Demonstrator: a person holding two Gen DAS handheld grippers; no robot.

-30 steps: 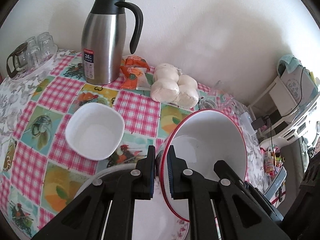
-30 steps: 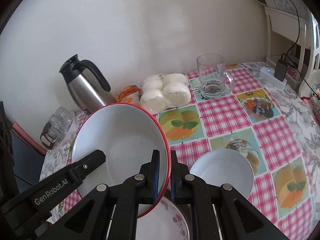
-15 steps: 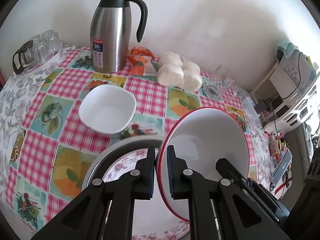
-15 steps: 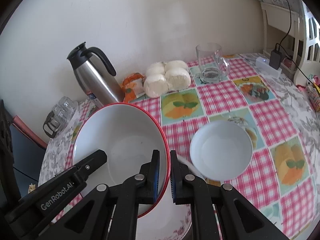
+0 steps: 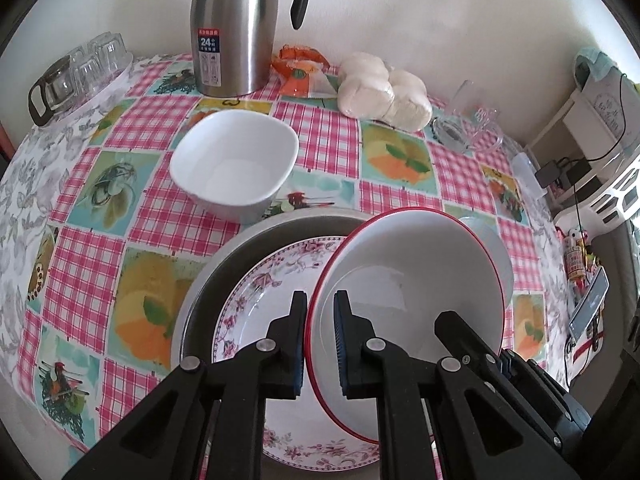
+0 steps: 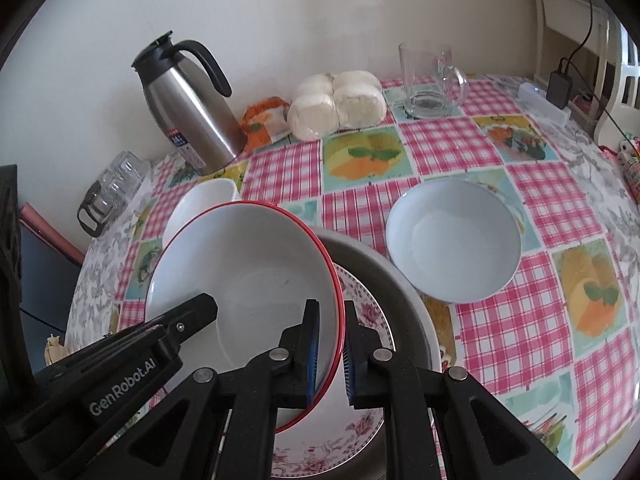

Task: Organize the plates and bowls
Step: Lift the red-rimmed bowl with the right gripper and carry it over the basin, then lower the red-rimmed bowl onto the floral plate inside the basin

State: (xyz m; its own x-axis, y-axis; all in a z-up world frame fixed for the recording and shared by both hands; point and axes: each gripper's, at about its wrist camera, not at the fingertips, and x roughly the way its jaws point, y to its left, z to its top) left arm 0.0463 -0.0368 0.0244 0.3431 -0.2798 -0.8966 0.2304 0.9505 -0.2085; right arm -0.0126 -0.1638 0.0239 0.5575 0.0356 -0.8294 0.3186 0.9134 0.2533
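Both the left gripper (image 5: 321,336) and right gripper (image 6: 331,346), each clamped on the red-rimmed bowl (image 5: 412,276), hold it above the floral plate (image 5: 272,292) on the near side, needing 1 level descent.

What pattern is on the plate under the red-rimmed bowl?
Pink floral border on white plate, clearest in the left wrist view.

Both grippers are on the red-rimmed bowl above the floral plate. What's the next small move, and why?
Probably lower it level onto the floral plate, then open. The left gripper and right gripper each pinch the rim of the red-rimmed bowl, which hangs tilted over the plate in the metal basin, so the stack spot lies directly below.
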